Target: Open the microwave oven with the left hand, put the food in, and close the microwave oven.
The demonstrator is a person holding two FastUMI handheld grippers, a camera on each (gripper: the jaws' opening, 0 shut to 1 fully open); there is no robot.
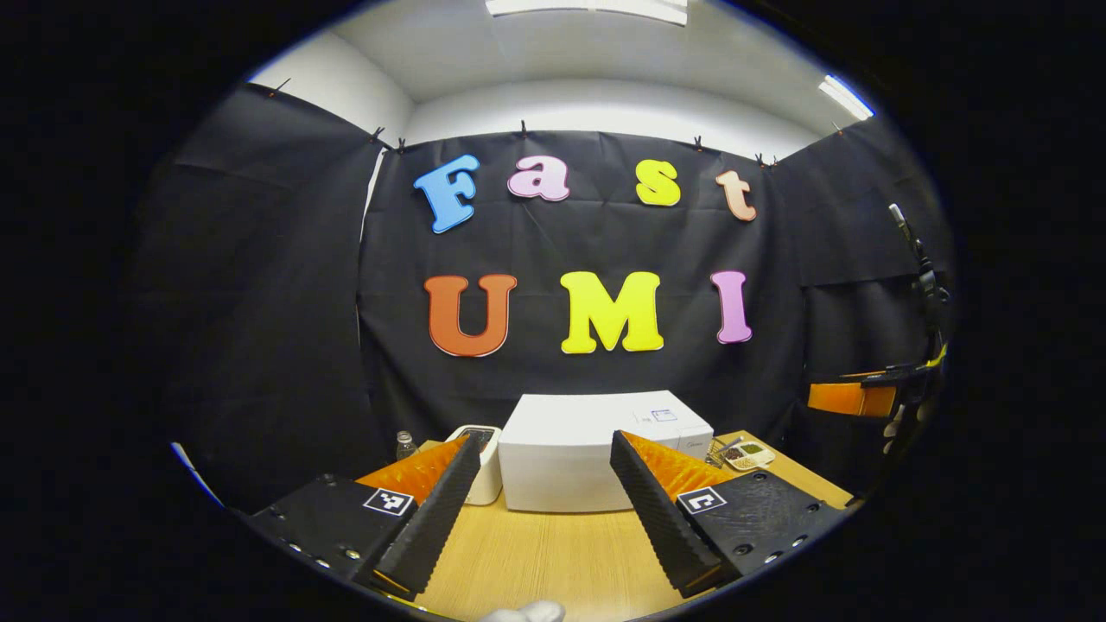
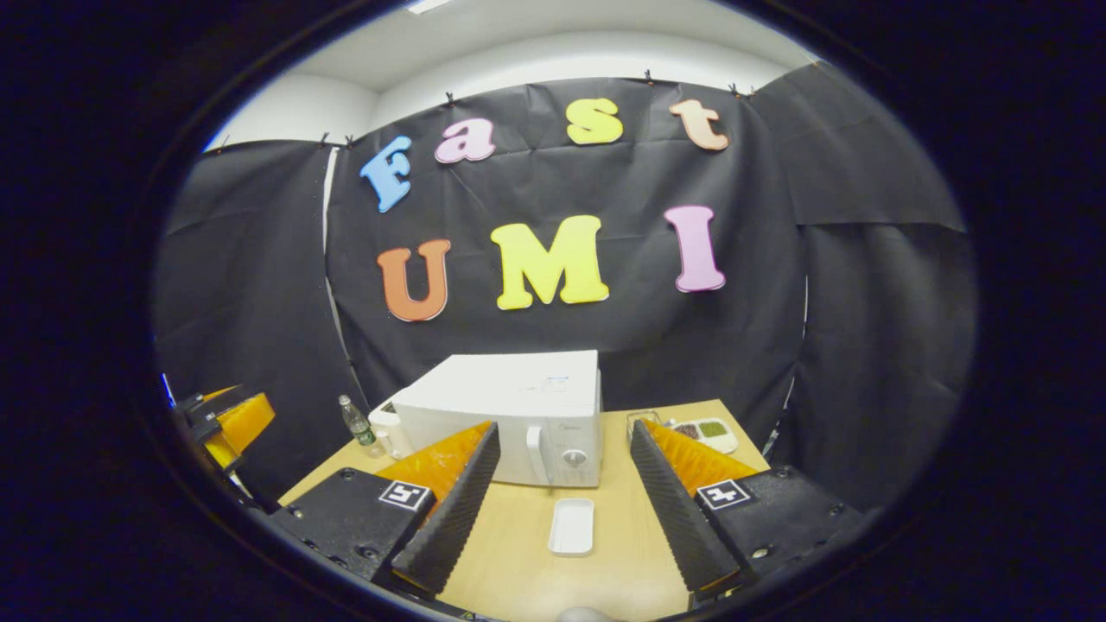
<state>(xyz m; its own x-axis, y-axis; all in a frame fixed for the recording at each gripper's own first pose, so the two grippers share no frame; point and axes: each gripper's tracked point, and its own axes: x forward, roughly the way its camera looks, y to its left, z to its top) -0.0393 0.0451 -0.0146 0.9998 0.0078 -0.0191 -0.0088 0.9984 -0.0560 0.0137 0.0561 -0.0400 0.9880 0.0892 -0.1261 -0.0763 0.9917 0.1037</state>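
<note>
In the left gripper view, the left gripper (image 1: 544,510) is held above the wooden table (image 1: 553,561) with its fingers spread wide apart and nothing between them. Straight ahead of it, beyond the fingertips, the white microwave oven (image 1: 596,449) is seen on the table with its door shut. A small white appliance (image 1: 484,462) is set just beside the oven, behind the left-hand finger, and a clear bottle (image 1: 405,445) is seen beyond that. A divided food tray (image 1: 747,453) lies past the right-hand finger, near the oven. In the right gripper view, the right gripper (image 2: 562,510) is likewise held over the table, its fingers spread and empty. An empty white dish (image 2: 572,525) lies between its fingers, on the table just in front of the oven, whose handle and dial (image 2: 574,459) are turned toward this gripper. The other gripper is seen far off to its left.
</note>
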